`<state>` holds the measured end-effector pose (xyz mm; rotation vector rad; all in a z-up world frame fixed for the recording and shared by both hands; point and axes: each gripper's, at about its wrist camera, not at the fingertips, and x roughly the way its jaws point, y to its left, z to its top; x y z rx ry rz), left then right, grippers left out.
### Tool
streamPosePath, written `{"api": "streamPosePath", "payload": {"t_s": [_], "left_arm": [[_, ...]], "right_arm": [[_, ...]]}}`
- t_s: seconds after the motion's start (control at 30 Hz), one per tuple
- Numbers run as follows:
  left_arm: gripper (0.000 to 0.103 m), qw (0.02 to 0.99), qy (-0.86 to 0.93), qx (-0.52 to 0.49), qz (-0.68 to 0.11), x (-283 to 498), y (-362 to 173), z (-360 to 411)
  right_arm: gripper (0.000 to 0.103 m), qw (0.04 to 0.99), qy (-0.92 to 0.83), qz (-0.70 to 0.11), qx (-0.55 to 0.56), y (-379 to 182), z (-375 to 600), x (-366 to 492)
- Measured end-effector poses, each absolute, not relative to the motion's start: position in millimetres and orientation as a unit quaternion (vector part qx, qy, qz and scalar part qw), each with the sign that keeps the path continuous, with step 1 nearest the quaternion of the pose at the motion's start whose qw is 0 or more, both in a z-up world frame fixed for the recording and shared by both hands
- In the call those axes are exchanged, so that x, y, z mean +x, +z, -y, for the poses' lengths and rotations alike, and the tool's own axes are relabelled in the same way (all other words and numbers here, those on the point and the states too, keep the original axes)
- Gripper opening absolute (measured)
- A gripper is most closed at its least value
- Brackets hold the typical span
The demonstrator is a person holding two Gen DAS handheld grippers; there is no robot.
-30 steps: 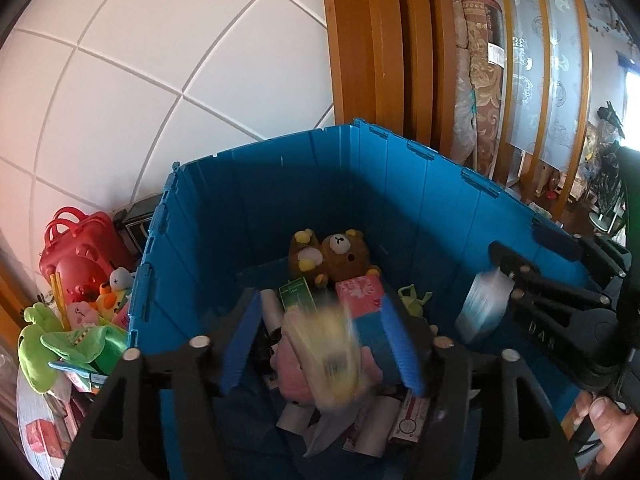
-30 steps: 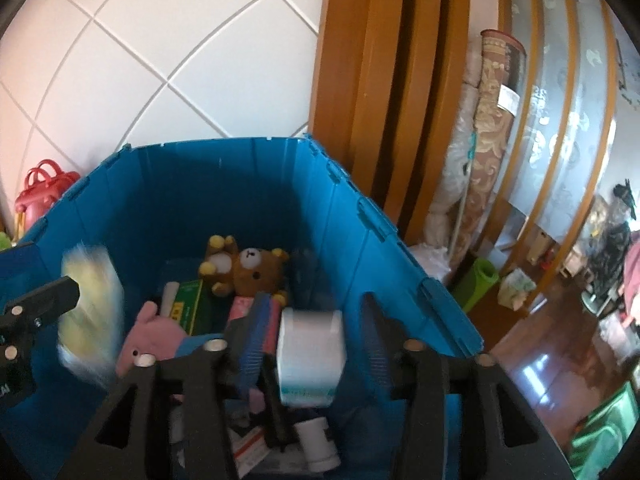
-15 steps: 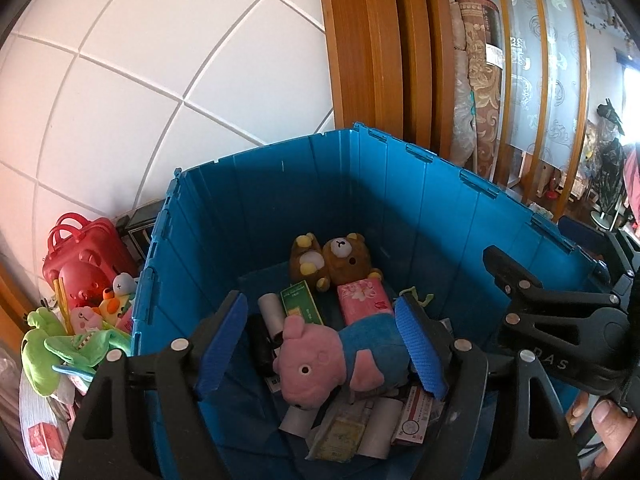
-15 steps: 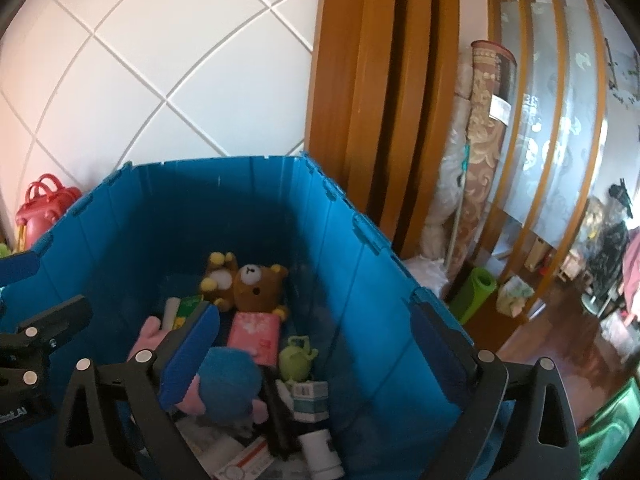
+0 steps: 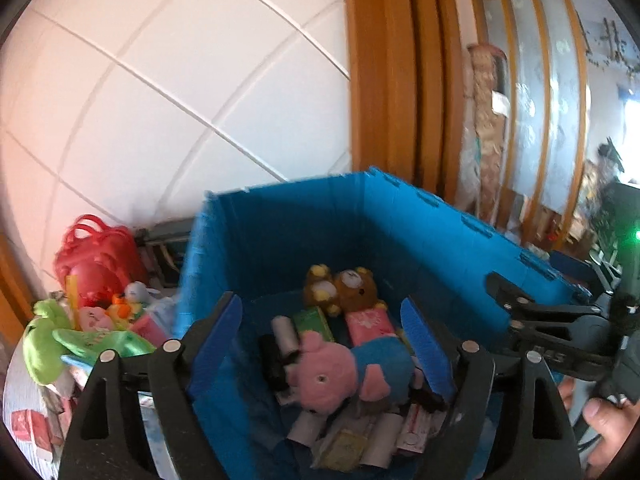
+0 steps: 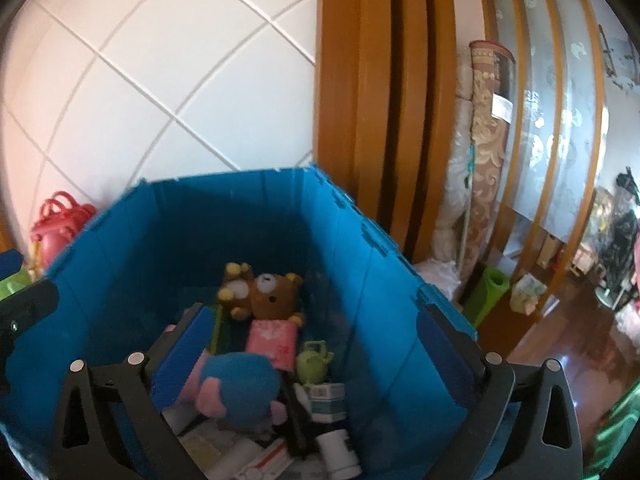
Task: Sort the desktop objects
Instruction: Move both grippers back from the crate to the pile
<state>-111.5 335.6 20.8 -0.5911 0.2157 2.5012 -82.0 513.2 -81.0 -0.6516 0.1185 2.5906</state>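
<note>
Hovered tilted down over the blue bin [image 5: 304, 216], jaws just spread wide, nothing between.
Left hand-held gripper [image 5: 322, 338] and right hand-held gripper [image 6: 312, 350] above rim; pig plush [image 5: 344, 372] lay below, bin walls close around.

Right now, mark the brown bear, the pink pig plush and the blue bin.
brown bear [image 6: 276, 296], right wrist view, on its head.
pink pig plush [image 5: 324, 376], left wrist view, on its snout.
blue bin [image 5: 432, 236], left wrist view, on the inner right wall.

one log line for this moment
left gripper: open, empty | right gripper: open, empty | both just opening over blue bin | pig plush inside
</note>
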Motion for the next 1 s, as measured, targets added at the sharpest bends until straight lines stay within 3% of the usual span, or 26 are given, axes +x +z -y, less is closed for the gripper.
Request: {"api": "streamPosePath", "payload": {"t_s": [0.1,0.4,0.63,0.8,1.0], "left_arm": [[0.093,0.254,0.944,-0.203,-0.048,-110,28,-299],[0.094,0.186,0.961,-0.203,-0.024,-131,21,-162],[0.094,0.078,0.964,-0.254,-0.036,-163,-24,-10],[0.094,0.014,0.948,-0.316,-0.036,-187,-77,103],[0.094,-0.054,0.918,-0.393,-0.018,-225,-150,206]], "right_arm": [[0.103,0.206,0.954,-0.035,-0.216,-65,-491,-72],[0.103,0.120,0.979,-0.028,-0.163,-25,-379,-62],[0.103,0.051,0.986,-0.038,-0.156,-14,-266,-94],[0.103,0.012,0.981,-0.044,-0.187,-37,-184,-140],[0.103,-0.014,0.960,-0.064,-0.274,-109,-111,-205]]}}
